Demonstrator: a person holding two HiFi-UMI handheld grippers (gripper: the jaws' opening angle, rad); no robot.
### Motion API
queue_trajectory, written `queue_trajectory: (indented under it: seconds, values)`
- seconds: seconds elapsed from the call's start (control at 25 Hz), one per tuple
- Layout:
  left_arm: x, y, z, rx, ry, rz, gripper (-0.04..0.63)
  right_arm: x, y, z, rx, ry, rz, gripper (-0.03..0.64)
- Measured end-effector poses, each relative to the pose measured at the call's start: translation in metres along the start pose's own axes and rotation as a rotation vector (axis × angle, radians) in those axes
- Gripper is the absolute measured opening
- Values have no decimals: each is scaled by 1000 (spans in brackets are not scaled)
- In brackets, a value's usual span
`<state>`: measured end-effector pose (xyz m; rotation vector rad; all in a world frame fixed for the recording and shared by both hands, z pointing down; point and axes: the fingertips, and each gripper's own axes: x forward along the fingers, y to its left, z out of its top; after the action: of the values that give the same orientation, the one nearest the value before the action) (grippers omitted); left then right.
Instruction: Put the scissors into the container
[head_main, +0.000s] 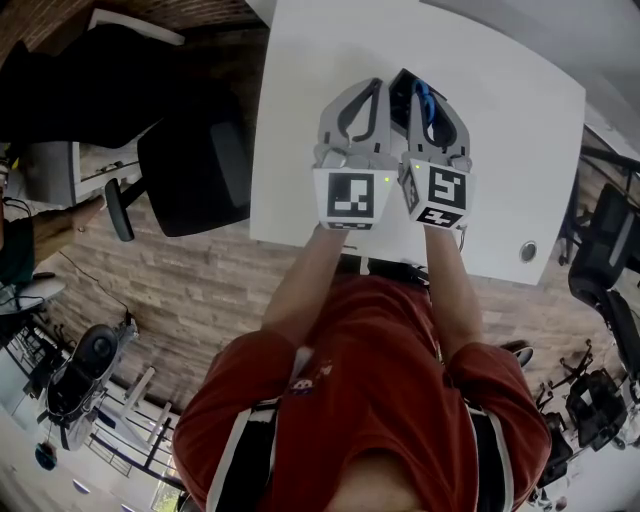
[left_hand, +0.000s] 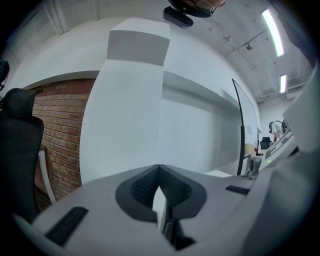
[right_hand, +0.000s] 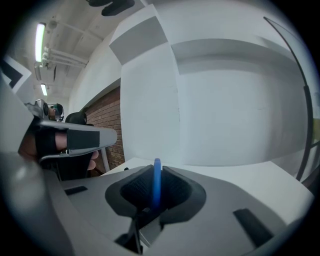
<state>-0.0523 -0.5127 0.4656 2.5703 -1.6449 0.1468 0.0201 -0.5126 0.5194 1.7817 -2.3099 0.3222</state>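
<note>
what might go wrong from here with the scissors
1. The right gripper pinches the scissors only by a thin blue handle loop, edge-on between its pads. They may swivel or slip out onto the table.
2. No container shows in any view, so the drop may be poorly aimed.
3. The left gripper, shut and empty, sits close beside the right one, so they may knock together.

No words, brands or numbers can be read. The left cube (head_main: 350, 197) and right cube (head_main: 437, 195) bear only black-and-white square markers.
</note>
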Motion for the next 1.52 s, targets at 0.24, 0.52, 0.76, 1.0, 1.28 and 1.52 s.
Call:
queue_trajectory:
  seconds: [0.24,0.52,0.76,1.0,1.28,1.52]
  values:
    - [-4,2,3,2,-4,2,12,1,-2,1,3,9,11,118]
    - [-9,-2,10,11,-19,0,12,-4,-1,10,-1,-9,16,150]
    - [-18,-3,22,25,-40,0,12,-14,2,23,-14,-36,16,164]
    - [-26,-9,37,39,-68,-2,12,-25,4,39,-17,-74,12,166]
    - [-40,-14,59,62,-106,13,12,-49,1,61,-29,-120,0,167]
    - [-53,-30,78,78,-141,8,12,-77,-5,85,-42,-185,-10,167]
